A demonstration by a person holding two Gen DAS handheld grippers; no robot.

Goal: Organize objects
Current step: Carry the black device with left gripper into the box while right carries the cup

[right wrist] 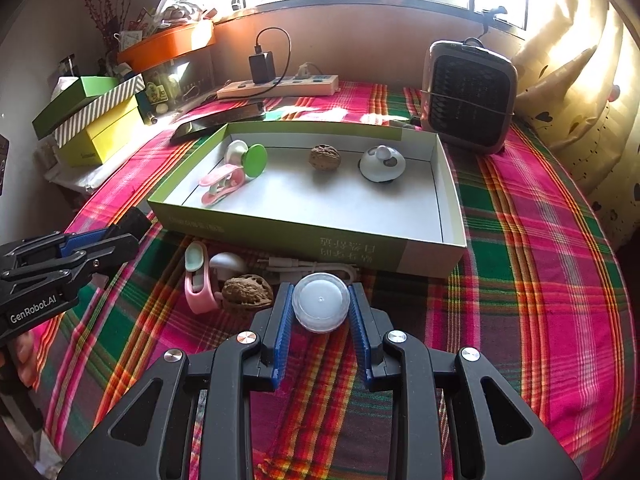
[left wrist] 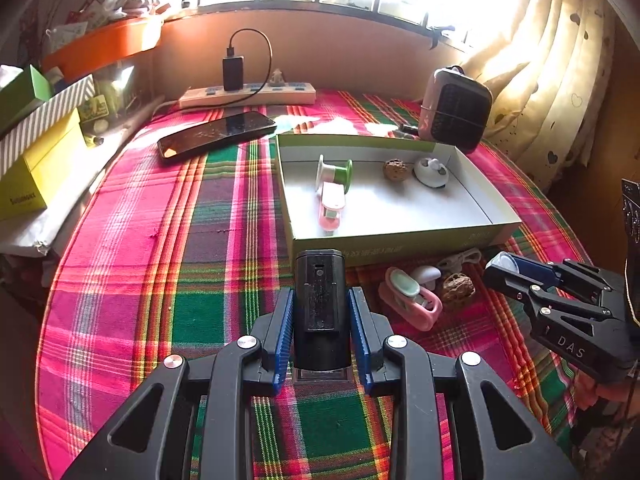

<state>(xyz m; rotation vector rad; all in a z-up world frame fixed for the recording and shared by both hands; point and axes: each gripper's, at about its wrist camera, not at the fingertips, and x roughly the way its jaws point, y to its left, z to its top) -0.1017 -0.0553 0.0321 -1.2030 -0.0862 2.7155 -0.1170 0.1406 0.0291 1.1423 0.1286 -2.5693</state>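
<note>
My left gripper point(left wrist: 320, 320) is clamped on a black block point(left wrist: 319, 300), held upright at lower centre of the left wrist view, just short of the box point(left wrist: 400, 246). My right gripper point(right wrist: 320, 320) is clamped on a clear round cap point(right wrist: 320, 307), lower centre of the right wrist view, near the box's front wall.

Box contents, right wrist view:
- a green-and-white spool point(right wrist: 248, 160) at upper left of the tray, touching a pink clip point(right wrist: 222, 186);
- a walnut point(right wrist: 325, 157) at centre rear;
- a white round gadget point(right wrist: 382, 163) to the right of the walnut, apart from it.

On the plaid cloth point(right wrist: 540, 240) in front of the box, left of the cap:
- a second pink clip point(right wrist: 198, 286);
- a white mushroom-shaped piece point(right wrist: 228, 262);
- a second walnut point(right wrist: 247, 292), touching the clip;
- a coiled white cable point(right wrist: 308, 268) against the box wall.

Readable markings:
- "GenRobot.AI" on the left gripper body at left edge of the right wrist view;
- "DAS" on the right gripper body at right edge of the left wrist view;
- Chinese characters on the box front wall, which I cannot read.

Background: a phone point(left wrist: 216, 134) lies at centre left of the left wrist view. Behind it sits a power strip point(left wrist: 248, 96) with a black charger point(left wrist: 233, 72) plugged in. A small heater point(right wrist: 472, 96) stands at upper right of the right wrist view.
</note>
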